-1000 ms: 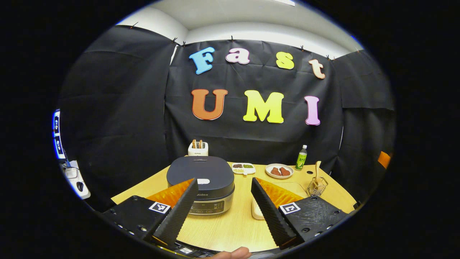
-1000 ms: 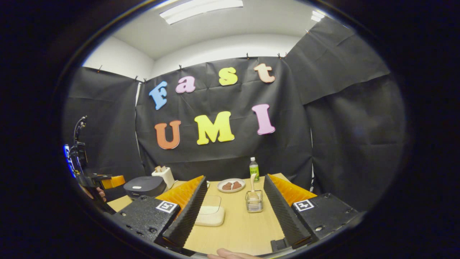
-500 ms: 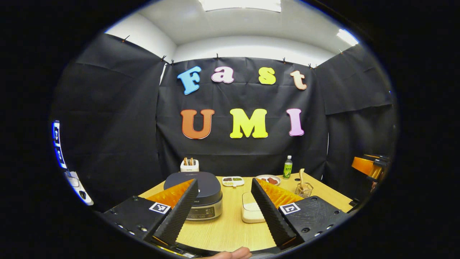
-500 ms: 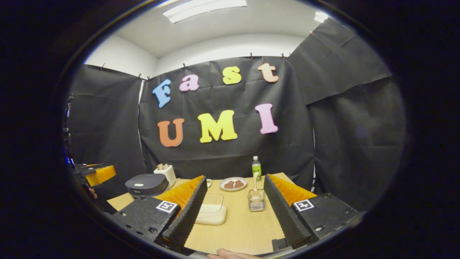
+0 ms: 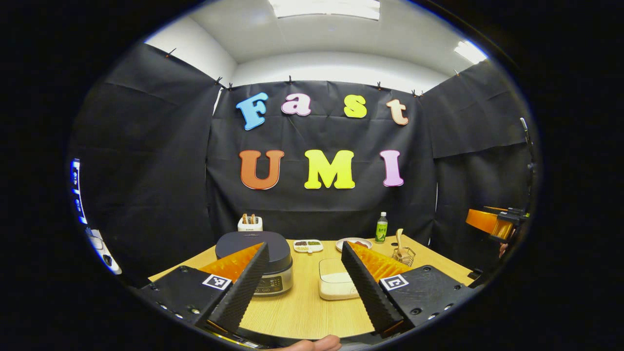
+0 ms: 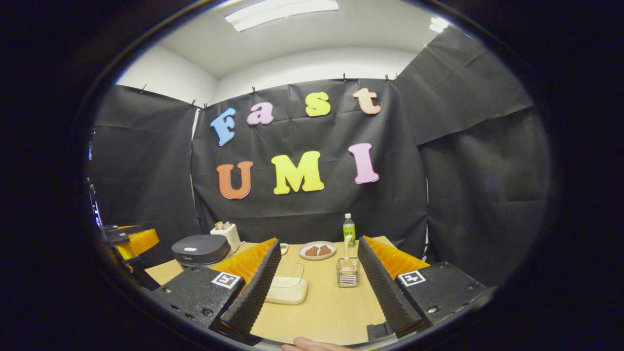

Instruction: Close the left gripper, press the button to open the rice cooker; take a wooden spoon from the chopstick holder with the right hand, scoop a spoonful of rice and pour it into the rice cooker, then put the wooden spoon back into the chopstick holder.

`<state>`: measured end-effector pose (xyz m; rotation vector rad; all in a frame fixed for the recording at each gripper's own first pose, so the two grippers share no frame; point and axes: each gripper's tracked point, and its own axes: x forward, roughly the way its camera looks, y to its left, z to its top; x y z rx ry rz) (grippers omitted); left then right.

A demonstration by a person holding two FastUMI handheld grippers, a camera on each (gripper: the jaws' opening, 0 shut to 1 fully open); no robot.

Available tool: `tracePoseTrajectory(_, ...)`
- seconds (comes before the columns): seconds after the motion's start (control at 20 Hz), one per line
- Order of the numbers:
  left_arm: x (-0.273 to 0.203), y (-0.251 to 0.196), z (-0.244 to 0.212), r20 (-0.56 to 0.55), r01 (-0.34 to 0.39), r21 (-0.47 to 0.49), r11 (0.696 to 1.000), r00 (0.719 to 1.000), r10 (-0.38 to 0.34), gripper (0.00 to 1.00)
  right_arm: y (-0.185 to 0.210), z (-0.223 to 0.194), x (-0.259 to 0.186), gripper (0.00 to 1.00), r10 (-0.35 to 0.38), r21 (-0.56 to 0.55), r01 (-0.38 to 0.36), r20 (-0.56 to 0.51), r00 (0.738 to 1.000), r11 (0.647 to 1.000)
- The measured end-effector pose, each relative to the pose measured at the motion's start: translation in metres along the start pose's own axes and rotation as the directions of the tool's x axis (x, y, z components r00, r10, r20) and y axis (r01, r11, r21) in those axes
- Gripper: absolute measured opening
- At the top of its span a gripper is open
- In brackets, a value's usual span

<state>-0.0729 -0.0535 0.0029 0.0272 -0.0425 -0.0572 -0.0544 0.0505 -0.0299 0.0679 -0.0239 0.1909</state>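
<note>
Left gripper view, rice cooker behind left hand-held gripper

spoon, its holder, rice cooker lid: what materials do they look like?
Spoon: looks like pale unfinished wood, matte tan.
Holder: thin metal wire, a see-through grid with small glints.
Rice cooker: lid looks like dark matte plastic with a soft sheen; the band below seems brushed metal or silver-painted plastic, can't tell which.
</note>
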Motion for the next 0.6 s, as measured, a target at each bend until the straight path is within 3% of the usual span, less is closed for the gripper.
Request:
tracePoseTrajectory(0.35,-0.003,0.007,-0.004,-0.003,-0.003,0.000,1.000,1.000,0.003,0.95,0.004,-0.001,-0.002,1.00,0.002,-0.014,-0.002,0.001,1.000,1.000)
tracePoseTrajectory(0.4,-0.004,0.007,-0.005,-0.007,0.000,0.005,1.000,1.000,0.000,0.96,0.004,0.000,-0.003,0.92,0.002,-0.014,-0.002,0.004,1.000,1.000)
tracePoseTrajectory(0.45,-0.004,0.005,-0.007,-0.011,0.006,0.007,1.000,1.000,-0.006,0.96,0.005,-0.001,-0.003,1.00,0.006,-0.015,-0.006,0.004,1.000,1.000)
tracePoseTrajectory(0.5,-0.005,0.004,-0.009,-0.013,0.011,0.006,1.000,1.000,-0.011,0.95,0.007,-0.001,-0.004,0.92,0.009,-0.016,-0.009,0.003,1.000,1.000)
tracePoseTrajectory(0.55,-0.006,0.006,-0.010,-0.016,0.011,0.002,1.000,1.000,-0.011,0.95,0.008,-0.001,-0.005,0.92,0.013,-0.016,-0.013,0.004,1.000,1.000)
tracePoseTrajectory(0.6,-0.007,0.007,-0.012,-0.018,0.011,-0.004,1.000,1.000,-0.011,0.96,0.009,-0.001,-0.004,1.00,0.015,-0.018,-0.015,0.006,1.000,1.000)
